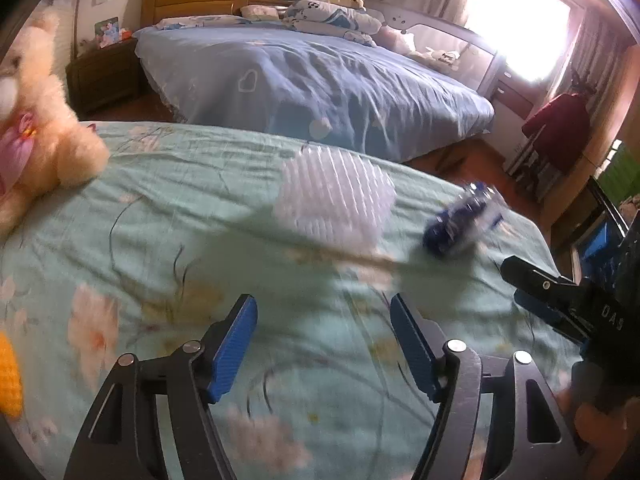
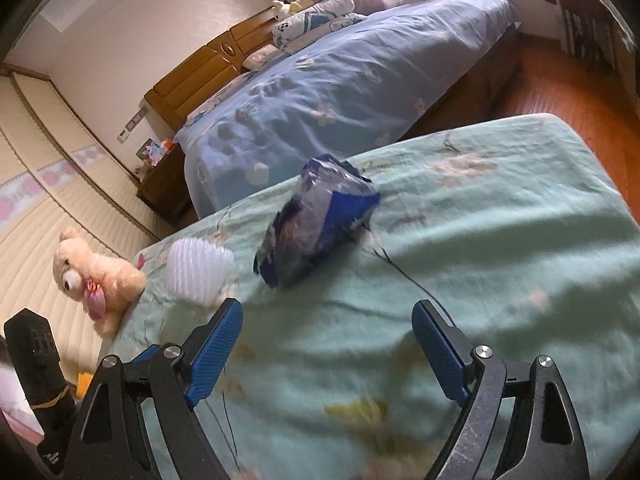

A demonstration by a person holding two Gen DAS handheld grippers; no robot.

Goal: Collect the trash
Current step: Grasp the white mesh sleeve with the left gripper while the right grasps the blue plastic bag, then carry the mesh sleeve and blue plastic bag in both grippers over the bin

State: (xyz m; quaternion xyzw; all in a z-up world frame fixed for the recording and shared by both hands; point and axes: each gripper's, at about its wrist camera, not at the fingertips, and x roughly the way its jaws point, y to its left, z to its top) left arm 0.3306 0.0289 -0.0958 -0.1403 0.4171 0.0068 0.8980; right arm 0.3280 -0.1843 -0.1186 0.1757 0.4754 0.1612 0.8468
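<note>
bare green sheet (image 2: 500, 240) before wrapper (image 2: 316, 216), ribbed tray (image 2: 198, 272) beside

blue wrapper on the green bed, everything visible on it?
The blue wrapper is a crumpled, shiny bag that looks like plastic film, dark blue with silvery creased faces and some white. It lies loose on the green sheet, right of the clear ribbed tray and apart from it. No gripper touches it; print unreadable.
</note>
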